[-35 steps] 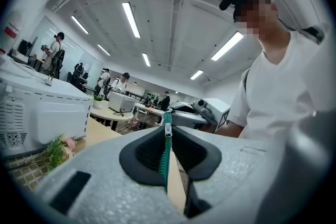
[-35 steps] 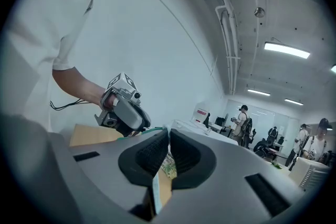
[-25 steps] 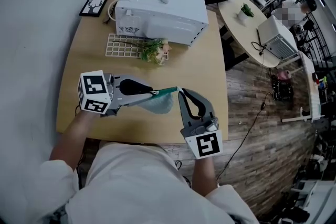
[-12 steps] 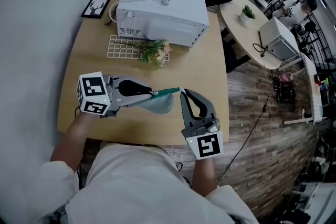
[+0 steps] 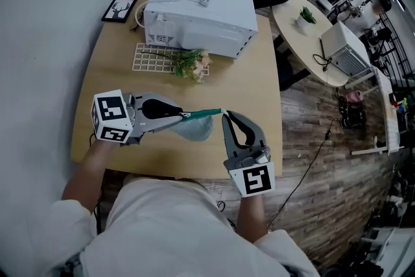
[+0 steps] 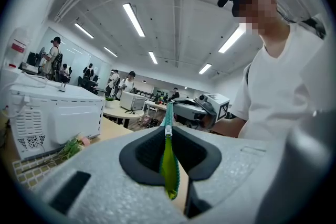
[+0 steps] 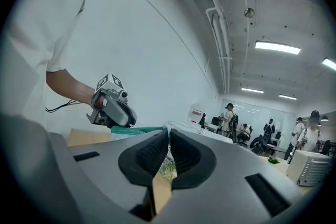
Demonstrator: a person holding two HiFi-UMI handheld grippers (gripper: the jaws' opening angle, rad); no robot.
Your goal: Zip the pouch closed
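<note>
Close to the person's chest, the left gripper [image 5: 183, 116] has its jaws pressed together on the left end of a small teal fabric pouch [image 5: 194, 129]. In the left gripper view a bright green strip of the pouch [image 6: 169, 165] is pinched between the dark pads and hangs below them. The teal zipper line runs straight away from the tips towards the other hand. The right gripper [image 5: 224, 115] points in from the opposite side. Its jaws are also together, nipping a thin pale sliver at the right end of the zipper. In the right gripper view only that sliver shows at the tips [image 7: 168, 132]; whether it is the pull tab I cannot tell. The pouch [image 7: 137, 130] is stretched taut between the two grippers, above the light wooden table [image 5: 249, 91], with its rounded body sagging under the zipper.

Both jaw tips cover the pouch's ends from the head view. How far the zip is closed, and what lies inside, cannot be made out.

Beyond the grippers lies a white plastic grid tray [image 5: 149, 58], with a small bunch of artificial flowers [image 5: 190, 64] on its right edge. Farther back stands a white microwave oven [image 5: 198, 13], and left of it a black-framed deer picture [image 5: 118, 8].
</note>
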